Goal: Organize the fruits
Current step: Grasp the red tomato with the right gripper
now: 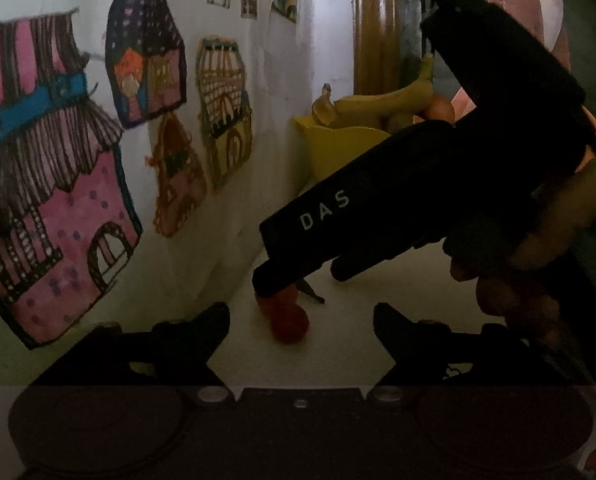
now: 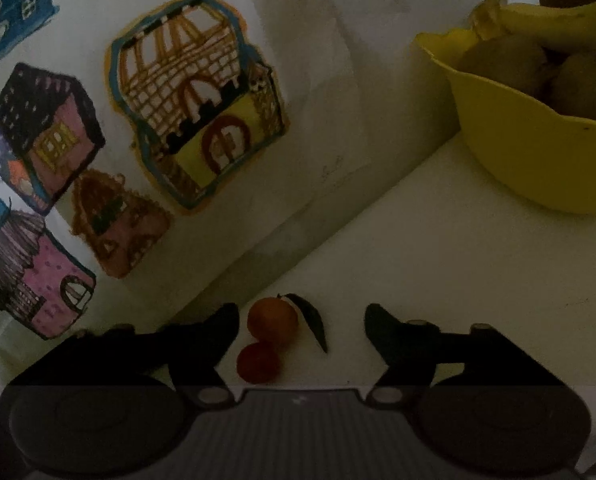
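A mandarin with a dark leaf [image 2: 272, 320] and a smaller red fruit [image 2: 257, 362] lie touching on the white table by the wall. My right gripper [image 2: 302, 322] is open, its fingers on either side of them, just above the table. In the left wrist view the red fruit [image 1: 287, 318] shows under the right gripper's black body [image 1: 378, 208], which hides the mandarin. My left gripper [image 1: 302, 320] is open and empty, facing the fruit. A yellow bowl [image 2: 530, 160] holds bananas [image 2: 558, 20] and kiwis [image 2: 502, 62]; it also shows in the left wrist view [image 1: 338, 148].
A white wall with coloured paper house drawings [image 2: 197, 100] runs along the left of the table. A wooden post [image 1: 374, 28] stands behind the bowl. The person's hand [image 1: 538, 248] holds the right gripper.
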Tool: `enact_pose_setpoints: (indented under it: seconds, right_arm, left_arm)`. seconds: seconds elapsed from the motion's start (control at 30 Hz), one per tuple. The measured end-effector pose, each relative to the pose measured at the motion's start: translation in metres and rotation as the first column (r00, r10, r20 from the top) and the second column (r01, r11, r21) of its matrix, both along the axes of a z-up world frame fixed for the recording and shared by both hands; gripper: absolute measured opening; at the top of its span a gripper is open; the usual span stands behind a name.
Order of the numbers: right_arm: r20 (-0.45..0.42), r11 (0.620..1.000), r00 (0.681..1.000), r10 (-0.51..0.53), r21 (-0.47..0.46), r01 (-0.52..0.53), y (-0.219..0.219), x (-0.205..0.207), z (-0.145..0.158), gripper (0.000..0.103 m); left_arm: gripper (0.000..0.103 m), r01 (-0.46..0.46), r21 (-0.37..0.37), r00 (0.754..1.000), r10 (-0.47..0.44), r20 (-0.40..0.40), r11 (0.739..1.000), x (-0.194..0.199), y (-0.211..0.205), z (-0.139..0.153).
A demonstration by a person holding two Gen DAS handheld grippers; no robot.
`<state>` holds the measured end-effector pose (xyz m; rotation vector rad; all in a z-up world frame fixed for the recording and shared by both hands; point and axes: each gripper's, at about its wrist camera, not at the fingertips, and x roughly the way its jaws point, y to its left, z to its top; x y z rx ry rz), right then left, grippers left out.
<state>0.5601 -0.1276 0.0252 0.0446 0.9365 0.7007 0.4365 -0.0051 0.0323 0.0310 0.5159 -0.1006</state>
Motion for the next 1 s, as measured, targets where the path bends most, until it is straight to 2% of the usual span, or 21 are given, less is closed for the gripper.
enact_pose_setpoints:
  seconds: [0.27, 0.63, 0.73, 0.9, 1.0]
  right_arm:
    - [-0.004, 1.000, 1.000, 0.031, 0.006, -0.031, 0.017, -0.010, -0.001, 0.064]
    - [0.015, 0.999, 0.999, 0.039, -0.029, -0.038, 0.029, -0.013, -0.002, 0.050]
    - [0.022, 0.999, 0.999, 0.031, -0.026, -0.030, 0.025, -0.013, -0.001, 0.043]
    - [0.027, 0.999, 0.999, 0.036, -0.024, -0.035, 0.023, -0.014, -0.003, 0.040]
    - [0.022, 0.999, 0.999, 0.036, -0.018, -0.035, 0.024, -0.014, -0.005, 0.040]
  left_arm:
    - [0.058, -0.026, -0.064, 0.998, 0.022, -0.065, 0.998, 0.022, 0.011, -0.005]
    - [0.043, -0.037, -0.107, 0.996, 0.028, -0.090, 0.994, 0.028, 0.019, -0.009]
    - [0.038, -0.045, -0.126, 0.995, 0.033, -0.095, 0.991, 0.027, 0.022, -0.011]
    - [0.027, -0.051, -0.132, 0.994, 0.038, -0.098, 0.990, 0.024, 0.023, -0.011]
    - [0.026, -0.047, -0.144, 0.994, 0.032, -0.104, 0.988, 0.023, 0.024, -0.012]
